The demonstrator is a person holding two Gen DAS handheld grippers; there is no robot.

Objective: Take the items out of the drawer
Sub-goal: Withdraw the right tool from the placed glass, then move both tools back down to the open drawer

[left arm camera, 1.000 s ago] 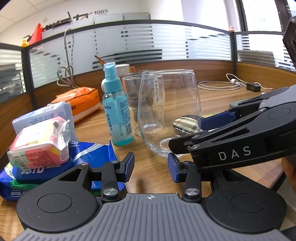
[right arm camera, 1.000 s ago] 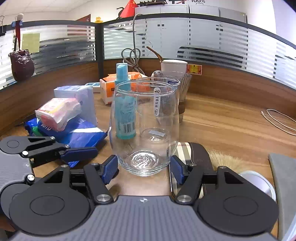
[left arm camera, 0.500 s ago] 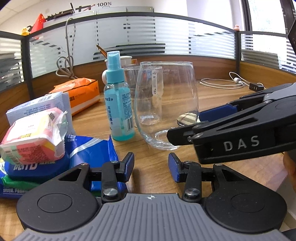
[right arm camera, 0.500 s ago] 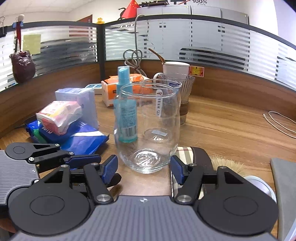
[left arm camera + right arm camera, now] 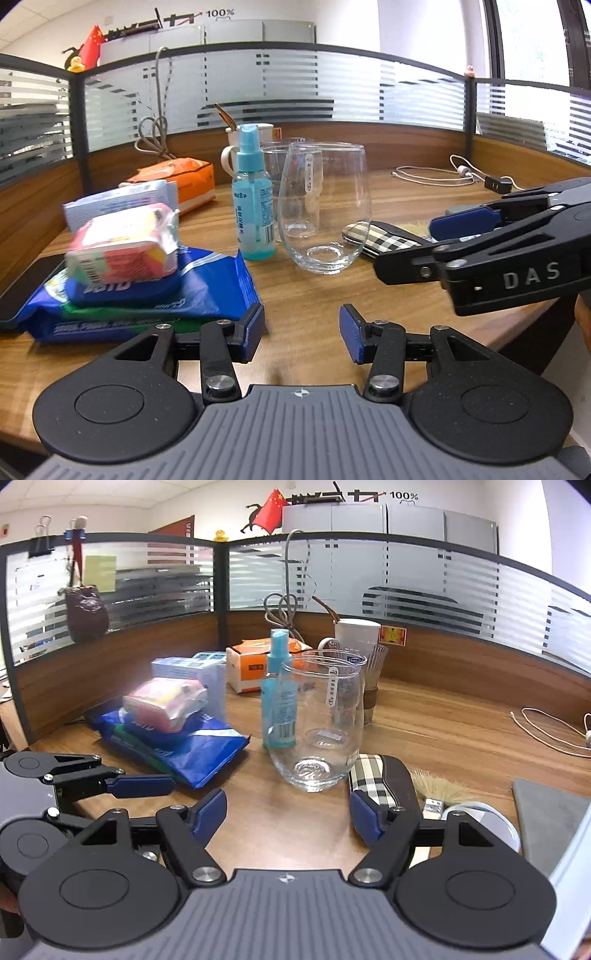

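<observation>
Wooden desk (image 5: pixel 303 295) inside a cubicle, frosted striped glass partitions (image 5: pixel 406 579) behind — that is where we are working. No drawer shows in either view.

Far left we note a stack of packets: a blue wipes pack (image 5: pixel 147 299) at the bottom, a pink-and-white packet (image 5: pixel 122 247) on top, a pale blue box (image 5: pixel 184 668) behind. Further back lies an orange tissue pack (image 5: pixel 181 177). Next comes a blue spray bottle (image 5: pixel 279 694), upright, just beside a clear stemless glass (image 5: pixel 317 723), also upright and empty. Behind the glass stand a second glass and a white mug (image 5: pixel 356 631). Right of the glass base lies a plaid pouch (image 5: pixel 373 779), touching or nearly touching it — we cannot tell which. A brush (image 5: pixel 439 790) lies beside the pouch, and a white cable (image 5: pixel 436 173) runs along the far right.

Our left gripper (image 5: pixel 301 328) sits low at the desk's near edge, jaws apart, nothing between them. Our right gripper (image 5: pixel 288 812) points at the glass from just short of it, jaws spread wider than the glass base and holding nothing. Each gripper shows in the other's view.
</observation>
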